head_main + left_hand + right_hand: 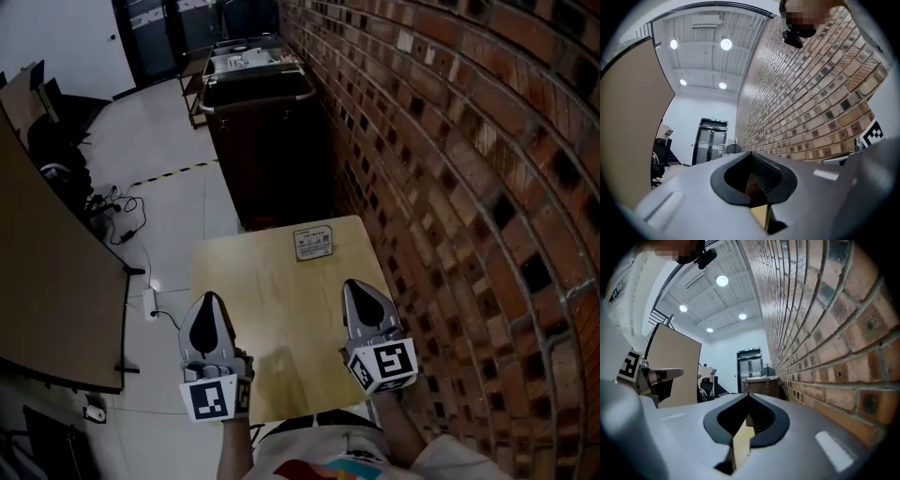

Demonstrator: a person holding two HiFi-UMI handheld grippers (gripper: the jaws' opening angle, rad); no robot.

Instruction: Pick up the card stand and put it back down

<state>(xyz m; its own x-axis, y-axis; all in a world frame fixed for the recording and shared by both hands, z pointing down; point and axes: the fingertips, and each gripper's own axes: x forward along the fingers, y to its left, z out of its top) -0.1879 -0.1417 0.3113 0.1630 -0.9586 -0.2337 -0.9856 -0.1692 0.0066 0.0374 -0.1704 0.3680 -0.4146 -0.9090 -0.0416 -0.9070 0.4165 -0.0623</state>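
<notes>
In the head view the card stand [313, 244], a small card with print on it, is at the far edge of the light wooden table [272, 309]. My left gripper [210, 298] rests over the table's near left corner, and my right gripper [354, 284] over its near right side. Both are well short of the stand. The jaws of each meet at the tip with nothing between them. The left gripper view [751, 153] and the right gripper view [748, 394] look up at wall, ceiling and doors, and the stand shows in neither.
A brick wall [469, 187] runs close along the table's right side. A dark cabinet [267, 141] with things on top stands just beyond the table. A brown partition [47, 281] and floor cables [122, 220] are on the left.
</notes>
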